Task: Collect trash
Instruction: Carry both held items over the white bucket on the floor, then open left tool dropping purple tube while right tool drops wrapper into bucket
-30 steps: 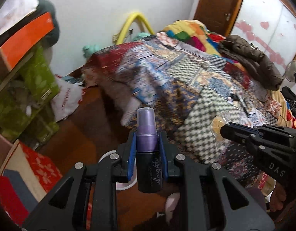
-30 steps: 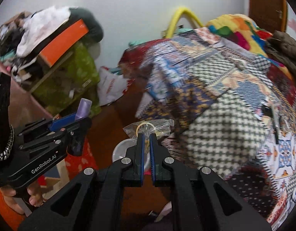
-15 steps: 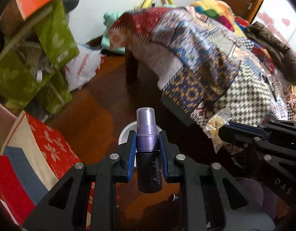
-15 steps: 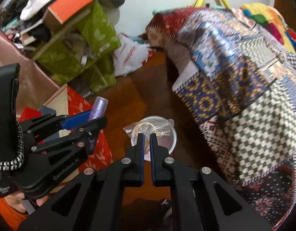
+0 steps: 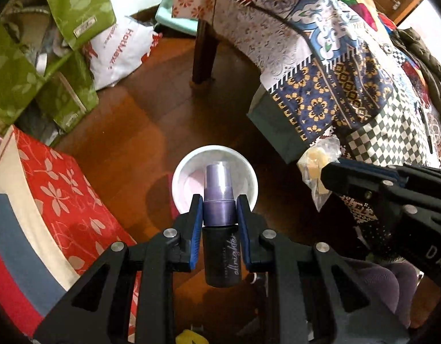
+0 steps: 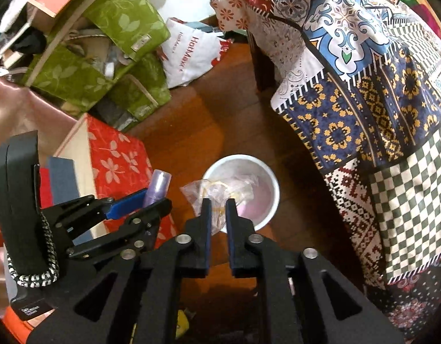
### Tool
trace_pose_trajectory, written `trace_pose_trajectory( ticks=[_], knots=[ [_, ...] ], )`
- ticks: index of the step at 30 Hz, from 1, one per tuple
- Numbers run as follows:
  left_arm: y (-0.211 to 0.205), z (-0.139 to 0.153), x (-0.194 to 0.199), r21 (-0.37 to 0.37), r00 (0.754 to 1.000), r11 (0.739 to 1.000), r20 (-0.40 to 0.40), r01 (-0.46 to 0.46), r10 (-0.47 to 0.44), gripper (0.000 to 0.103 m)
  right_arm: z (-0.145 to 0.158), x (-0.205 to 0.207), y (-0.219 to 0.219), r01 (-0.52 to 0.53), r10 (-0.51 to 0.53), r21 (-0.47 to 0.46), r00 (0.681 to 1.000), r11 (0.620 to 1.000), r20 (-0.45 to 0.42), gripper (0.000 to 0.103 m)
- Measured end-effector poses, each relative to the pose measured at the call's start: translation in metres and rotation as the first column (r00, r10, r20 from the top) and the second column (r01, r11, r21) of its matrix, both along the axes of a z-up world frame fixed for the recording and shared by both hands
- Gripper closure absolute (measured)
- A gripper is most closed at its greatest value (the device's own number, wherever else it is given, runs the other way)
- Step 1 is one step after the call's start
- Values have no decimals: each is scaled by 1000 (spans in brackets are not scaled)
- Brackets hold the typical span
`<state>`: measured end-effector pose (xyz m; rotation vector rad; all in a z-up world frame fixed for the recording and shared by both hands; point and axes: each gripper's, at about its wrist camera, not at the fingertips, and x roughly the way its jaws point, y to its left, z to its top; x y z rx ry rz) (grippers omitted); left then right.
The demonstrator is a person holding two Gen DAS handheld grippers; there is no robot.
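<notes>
My left gripper is shut on a small black spray bottle with a purple cap, held upright over a white round bin on the wooden floor. In the right wrist view, my right gripper hangs over the same bin. Its jaws are opening, with a visible gap. A crumpled clear plastic bag with yellow bits sits loosely at the fingertips, over the bin's near rim. The left gripper and its bottle show at the left there. The bag also shows in the left wrist view.
A bed with a patchwork quilt overhangs at the right, its dark leg beyond the bin. A red floral box stands close on the left. Green bags and a white shopping bag crowd the far left.
Both grippers have sunk toward the floor and tipped down, so the white bin is now right under them. The right jaws, pinched on the plastic bag before, have parted.
</notes>
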<state>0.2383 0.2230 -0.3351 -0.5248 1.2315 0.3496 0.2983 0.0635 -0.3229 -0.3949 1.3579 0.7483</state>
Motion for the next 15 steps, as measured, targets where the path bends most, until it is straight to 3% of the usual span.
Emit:
trace_pose_trajectory(
  ticks=[15],
  knots=[
    [7, -8, 24, -19, 1000, 1000, -17, -6, 6, 81, 13, 9, -16, -5, 6, -15, 998, 1000, 58, 81]
  ],
)
